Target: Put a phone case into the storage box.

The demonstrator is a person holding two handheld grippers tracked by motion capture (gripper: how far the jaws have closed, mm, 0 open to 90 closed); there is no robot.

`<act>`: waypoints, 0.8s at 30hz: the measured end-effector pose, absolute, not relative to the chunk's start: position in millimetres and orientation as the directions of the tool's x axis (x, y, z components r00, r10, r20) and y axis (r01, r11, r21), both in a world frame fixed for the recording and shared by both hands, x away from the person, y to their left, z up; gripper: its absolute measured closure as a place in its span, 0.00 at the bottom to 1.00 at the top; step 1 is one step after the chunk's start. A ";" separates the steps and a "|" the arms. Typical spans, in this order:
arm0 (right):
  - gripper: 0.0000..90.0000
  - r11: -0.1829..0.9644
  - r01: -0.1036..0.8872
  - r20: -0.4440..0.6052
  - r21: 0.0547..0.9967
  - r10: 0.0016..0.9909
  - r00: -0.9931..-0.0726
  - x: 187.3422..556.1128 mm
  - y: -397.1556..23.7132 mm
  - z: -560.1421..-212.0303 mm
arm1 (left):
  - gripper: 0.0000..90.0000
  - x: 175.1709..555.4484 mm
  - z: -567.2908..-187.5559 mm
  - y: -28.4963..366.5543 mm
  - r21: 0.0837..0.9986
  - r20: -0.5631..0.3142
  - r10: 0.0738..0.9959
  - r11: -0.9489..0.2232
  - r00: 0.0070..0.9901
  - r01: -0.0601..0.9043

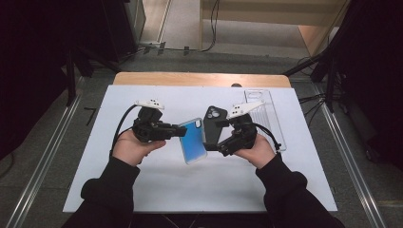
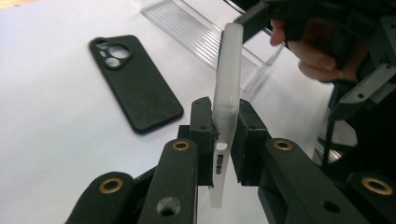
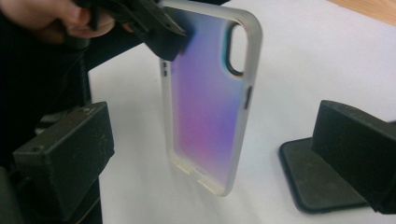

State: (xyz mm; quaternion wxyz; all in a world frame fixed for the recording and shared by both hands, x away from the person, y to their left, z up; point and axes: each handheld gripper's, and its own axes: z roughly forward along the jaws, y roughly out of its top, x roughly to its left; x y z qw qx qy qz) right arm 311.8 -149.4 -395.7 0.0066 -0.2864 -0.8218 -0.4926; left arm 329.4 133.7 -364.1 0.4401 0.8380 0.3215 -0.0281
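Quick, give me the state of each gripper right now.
Left gripper: closed on the edge of the iridescent phone case, holding it above the table.
Right gripper: open, holding nothing; the case hangs free between its jaws.

Left gripper [image 1: 179, 131] gripping blue phone case [image 1: 193, 140] (tilted), right gripper [image 1: 216, 135] open beside it

No legible text, label, brand, number or sign anywhere. Blank back on the iridescent phone case [image 3: 205, 107], held off the table; blank back on the black phone case [image 2: 133, 81], lying flat at the centre; plain ribbing on the clear case [image 1: 266, 114], far right. Bare white table sheet [image 1: 190, 185], unmarked.
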 end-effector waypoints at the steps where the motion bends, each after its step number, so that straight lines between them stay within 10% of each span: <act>1: 0.00 0.334 0.489 0.298 0.806 0.485 -0.822 311.5 -148.4 -396.8 | 0.90 329.4 -363.5 134.0 0.720 -0.328 0.520 -0.402 0.789 0.565; 24: 0.00 0.228 0.533 0.261 0.815 0.677 -0.688 298.3 -118.1 -408.2 | 0.90 329.5 -362.6 130.4 0.695 -0.367 0.638 -0.296 0.677 0.656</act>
